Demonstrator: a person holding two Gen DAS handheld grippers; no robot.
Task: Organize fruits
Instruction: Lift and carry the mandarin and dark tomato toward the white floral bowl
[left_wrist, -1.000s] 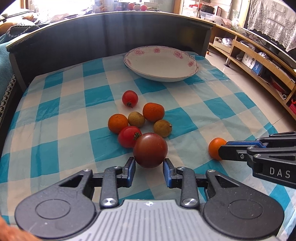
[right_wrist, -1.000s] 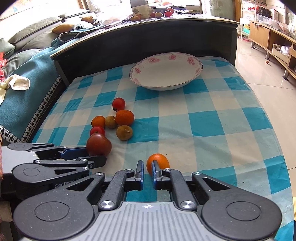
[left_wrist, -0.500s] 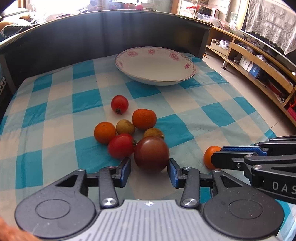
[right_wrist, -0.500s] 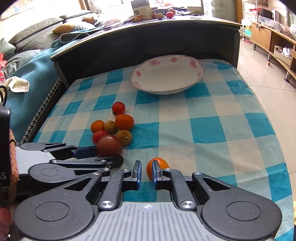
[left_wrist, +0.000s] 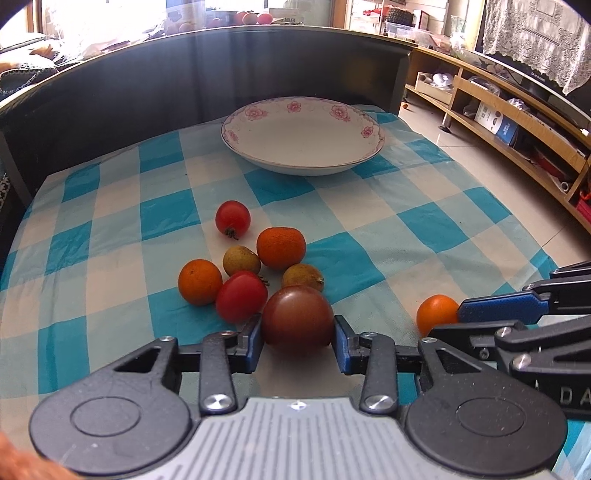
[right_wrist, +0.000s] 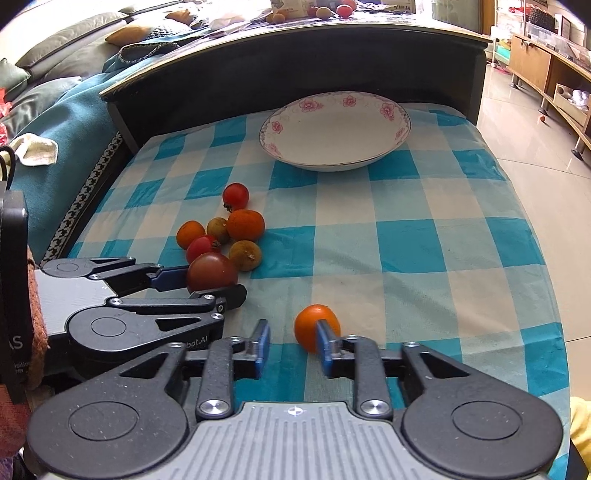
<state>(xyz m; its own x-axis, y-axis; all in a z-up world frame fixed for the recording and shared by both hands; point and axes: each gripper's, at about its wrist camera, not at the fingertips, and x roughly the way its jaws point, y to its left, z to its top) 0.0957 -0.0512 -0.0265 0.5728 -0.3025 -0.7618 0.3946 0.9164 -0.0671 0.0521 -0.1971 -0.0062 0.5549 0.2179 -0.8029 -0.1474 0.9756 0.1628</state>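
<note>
Dark tomato (left_wrist: 297, 319) sits between left tool (left_wrist: 297, 341) fingers.

left tongs (left_wrist: 297, 339) spread wide, right tongs (right_wrist: 292, 345) parted, both low

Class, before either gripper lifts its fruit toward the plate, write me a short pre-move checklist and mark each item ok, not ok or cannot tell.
1. Left gripper brackets the dark tomato, a pad on each side: ok.
2. Firm clamp on that tomato: cannot tell; a slight gap shows at the right pad.
3. Right gripper centred on the lone orange: not ok; the jaws are open and the orange sits at the right finger.
4. Flowered plate empty, with room: ok.
5. Red tomato clear of the left finger: not ok; it sits right against it.
</note>
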